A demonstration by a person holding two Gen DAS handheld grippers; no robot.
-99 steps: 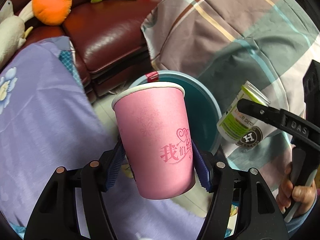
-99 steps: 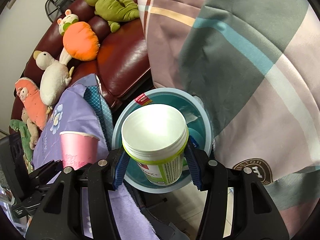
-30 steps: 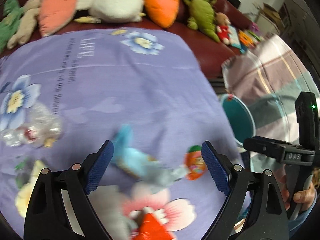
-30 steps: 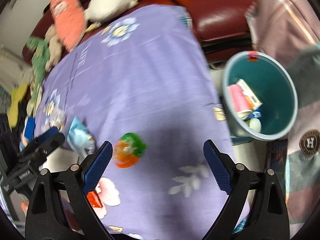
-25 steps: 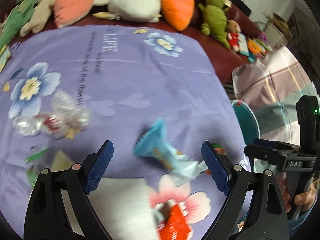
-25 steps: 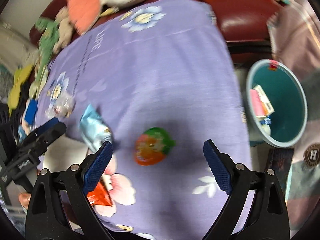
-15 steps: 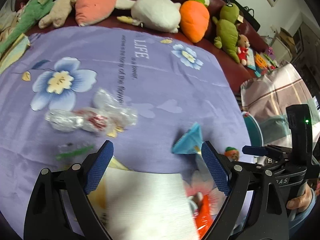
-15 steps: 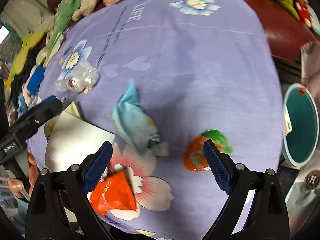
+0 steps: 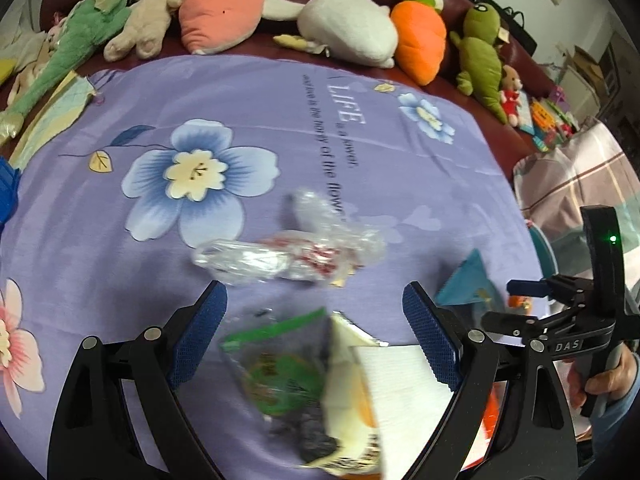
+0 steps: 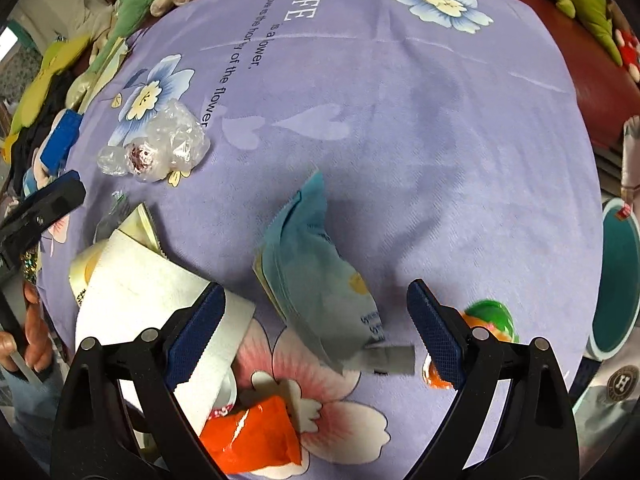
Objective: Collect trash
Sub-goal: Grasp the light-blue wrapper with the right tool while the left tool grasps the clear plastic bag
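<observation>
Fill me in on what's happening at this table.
A person is clearing trash off a purple flowered cloth with two handheld grippers. Both are open and empty. The left gripper hovers over a green packet, the right gripper over a light blue pouch. A teal bin waits at the table's edge.

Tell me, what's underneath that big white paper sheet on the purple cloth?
A yellowish packet pokes out from under the white paper sheet, on the purple cloth. Whatever else lies beneath is covered.

Home living room: leather sofa [image 9: 516, 128], plush toys [image 9: 348, 28].
</observation>
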